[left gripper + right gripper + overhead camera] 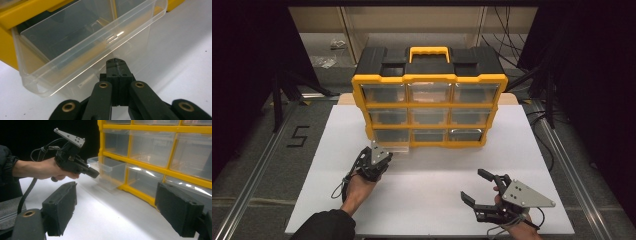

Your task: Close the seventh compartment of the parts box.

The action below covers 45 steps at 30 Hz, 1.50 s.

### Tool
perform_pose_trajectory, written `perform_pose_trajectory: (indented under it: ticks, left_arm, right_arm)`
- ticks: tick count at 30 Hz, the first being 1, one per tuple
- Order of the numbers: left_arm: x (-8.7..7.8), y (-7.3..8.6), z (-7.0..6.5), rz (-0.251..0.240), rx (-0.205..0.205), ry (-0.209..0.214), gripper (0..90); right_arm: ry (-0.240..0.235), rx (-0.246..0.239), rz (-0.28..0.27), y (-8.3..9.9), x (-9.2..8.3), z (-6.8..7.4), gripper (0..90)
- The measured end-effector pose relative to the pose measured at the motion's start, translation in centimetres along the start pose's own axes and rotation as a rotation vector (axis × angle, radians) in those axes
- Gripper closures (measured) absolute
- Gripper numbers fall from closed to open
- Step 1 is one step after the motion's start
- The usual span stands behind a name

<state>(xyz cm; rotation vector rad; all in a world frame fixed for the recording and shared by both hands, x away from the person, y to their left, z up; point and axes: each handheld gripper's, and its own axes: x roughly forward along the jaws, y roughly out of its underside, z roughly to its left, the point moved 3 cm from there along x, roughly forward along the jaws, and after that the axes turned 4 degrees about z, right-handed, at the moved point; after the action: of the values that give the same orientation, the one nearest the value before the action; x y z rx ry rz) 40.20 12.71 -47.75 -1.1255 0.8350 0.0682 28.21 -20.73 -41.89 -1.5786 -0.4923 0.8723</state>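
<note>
A yellow and black drawer organizer (pixel 429 80) stands at the far side of the white board (pixel 427 200). Its bottom-left clear drawer (pixel 392 147) is pulled partly out and looks empty (pixel 75 50). My left gripper (pixel 382 154) is shut, with its tips (pixel 116 61) right at the drawer's front wall. Whether they pinch a clear lip there I cannot tell. The right gripper view also catches the left gripper (pixel 96 174) at the drawer (pixel 110 170). My right gripper (pixel 474 185) rests open near the board's front right, its jaws wide apart (pixel 117 205) and holding nothing.
The other clear drawers (pixel 150 147) sit closed in the organizer's yellow frame (pixel 140 168). Dark floor, metal rails (pixel 262 155) and cables (pixel 537 120) surround the board. A number 5 (pixel 298 136) is marked on the floor to the left.
</note>
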Motion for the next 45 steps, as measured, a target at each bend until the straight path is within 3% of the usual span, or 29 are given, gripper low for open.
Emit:
perform_pose_trajectory:
  ticks: [23, 45]
  left_arm:
    - [0.65, 0.09, 0.28, -0.01, 0.029, -0.035, 89.7]
    - [0.81, 0.08, 0.83, -0.03, 0.009, -0.072, 89.7]
  right_arm:
    - [-0.001, 0.001, -0.002, -0.03, 0.01, -0.03, 18.9]
    - [-0.001, 0.002, -0.001, -0.03, -0.02, -0.02, 18.9]
